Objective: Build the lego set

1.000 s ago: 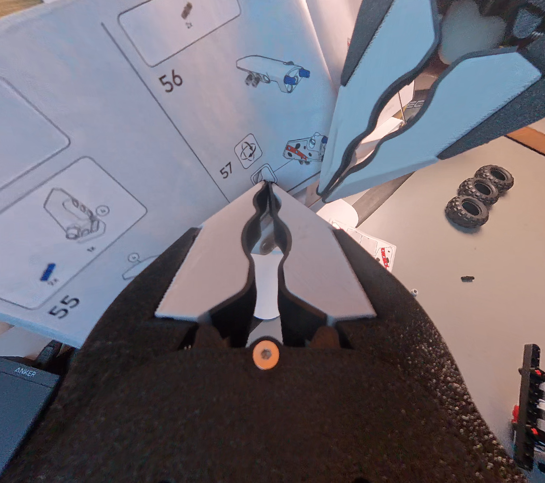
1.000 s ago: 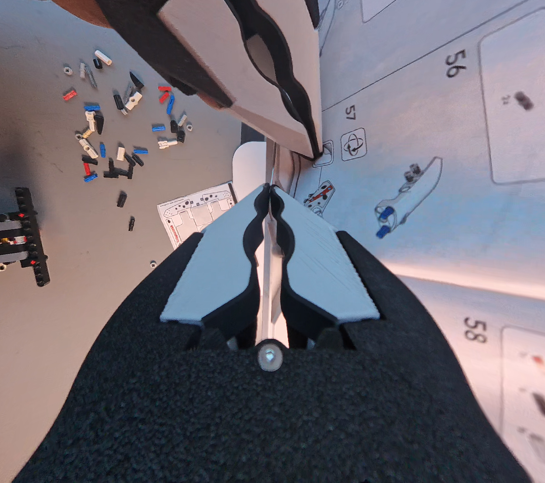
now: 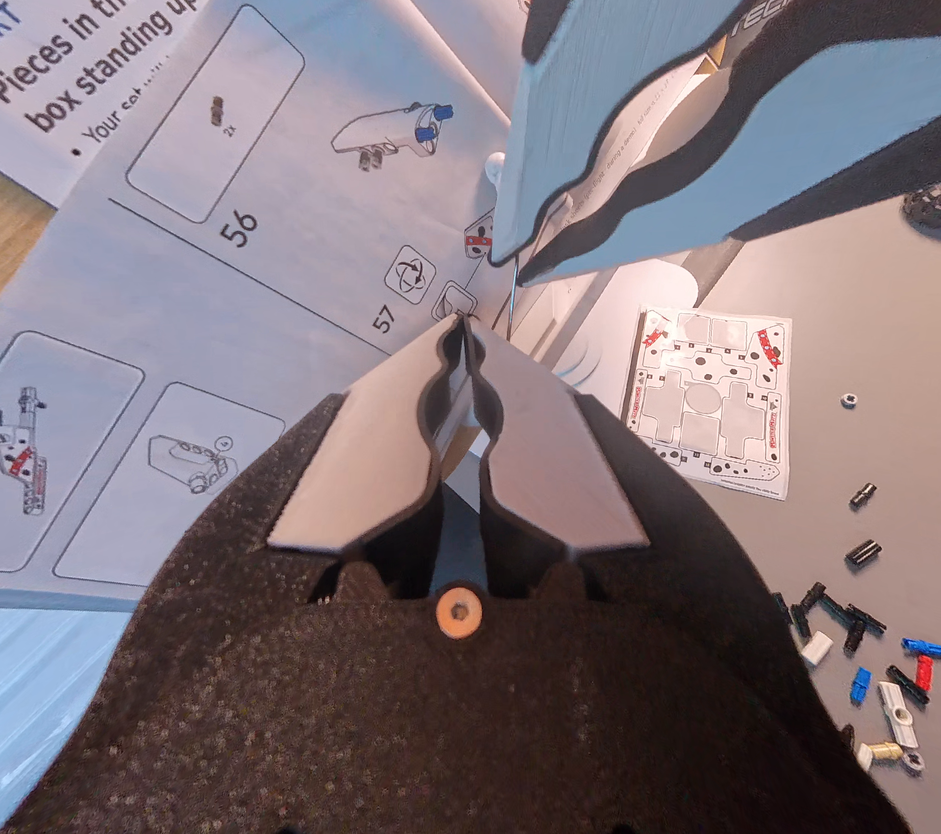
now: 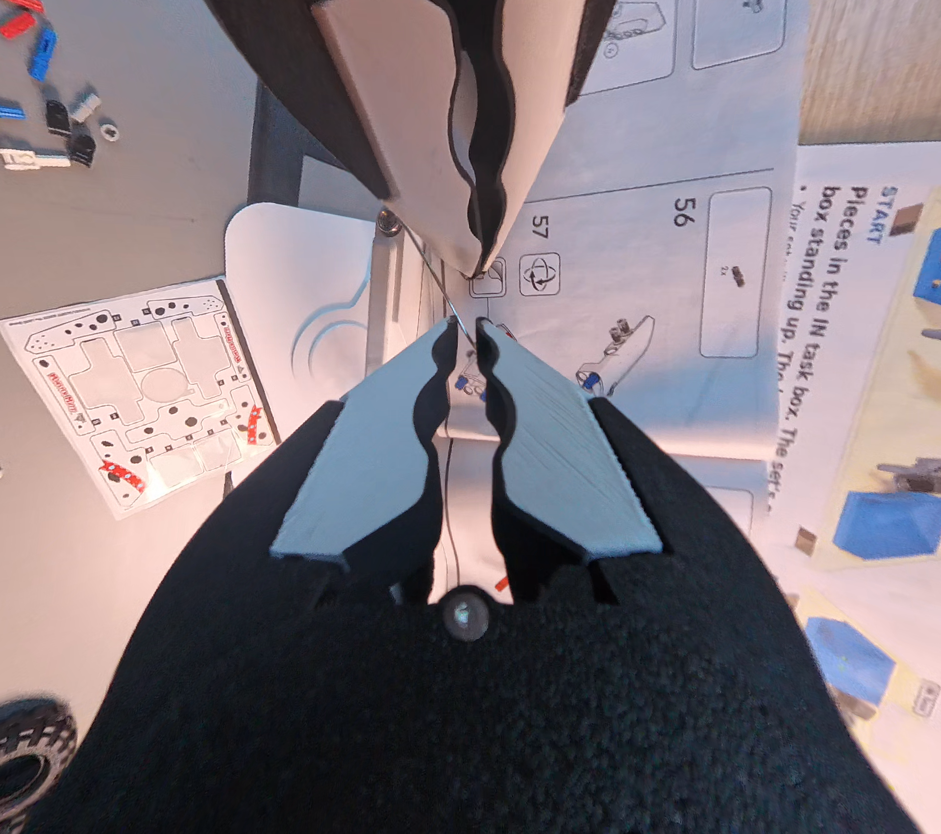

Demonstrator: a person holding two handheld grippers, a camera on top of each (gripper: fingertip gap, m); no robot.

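My right gripper (image 4: 466, 325) had let go of the booklet page (image 3: 214, 259), jaws now slightly apart; left gripper (image 3: 464, 323) still pinched it. Page turned, so build can resume w/ loose pieces (image 3: 865, 656) on tabletop (image 3: 840, 280).

both grippers have black foam-textured bodies, pale grey wavy-edged fingers (image 3: 550, 443) and a central screw (image 3: 459, 612).

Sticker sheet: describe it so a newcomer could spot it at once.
On the grey table, beside the open instruction booklet, lies the sticker sheet. It is a flat white square with grey cut-outs, black dots and red strips, unlike the small loose bricks nearby.
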